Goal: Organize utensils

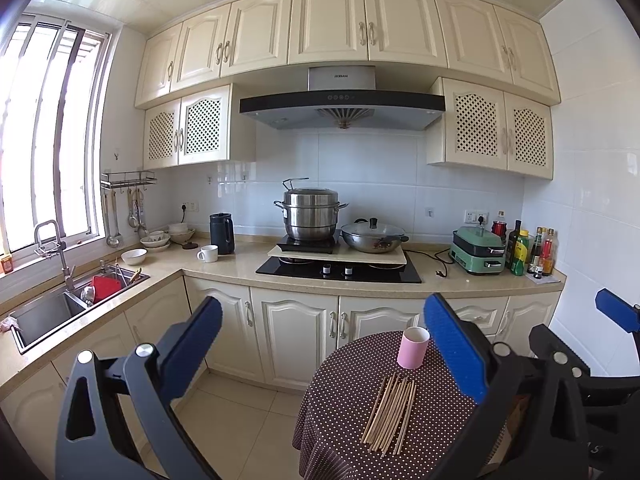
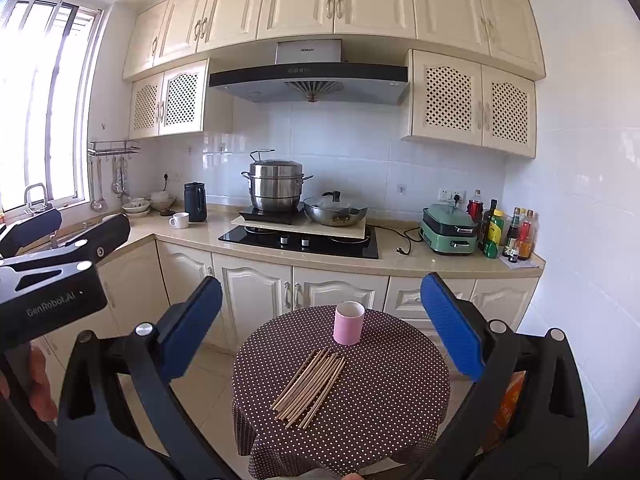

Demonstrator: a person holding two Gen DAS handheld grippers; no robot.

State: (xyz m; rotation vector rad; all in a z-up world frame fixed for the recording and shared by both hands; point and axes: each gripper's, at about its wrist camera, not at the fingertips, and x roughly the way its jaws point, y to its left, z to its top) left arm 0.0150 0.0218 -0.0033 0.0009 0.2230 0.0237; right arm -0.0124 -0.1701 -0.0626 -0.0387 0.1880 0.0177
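Note:
Several wooden chopsticks [image 1: 390,414] lie in a loose bundle on a small round table with a brown polka-dot cloth [image 1: 340,400]. A pink cup [image 1: 413,347] stands upright just behind them. The chopsticks [image 2: 309,388], cup [image 2: 349,322] and table [image 2: 400,392] also show in the right wrist view. My left gripper [image 1: 322,334] is open and empty, held above and left of the table. My right gripper [image 2: 322,316] is open and empty, above the table's near side. The left gripper shows at the left edge of the right wrist view [image 2: 64,232].
A kitchen counter [image 1: 224,268] runs along the back with a sink [image 1: 48,312], kettle [image 1: 222,234], white mug [image 1: 208,254], steamer pot [image 1: 310,214], wok [image 1: 374,236], green appliance [image 1: 478,250] and bottles [image 1: 528,250]. Tiled floor [image 1: 240,420] lies left of the table.

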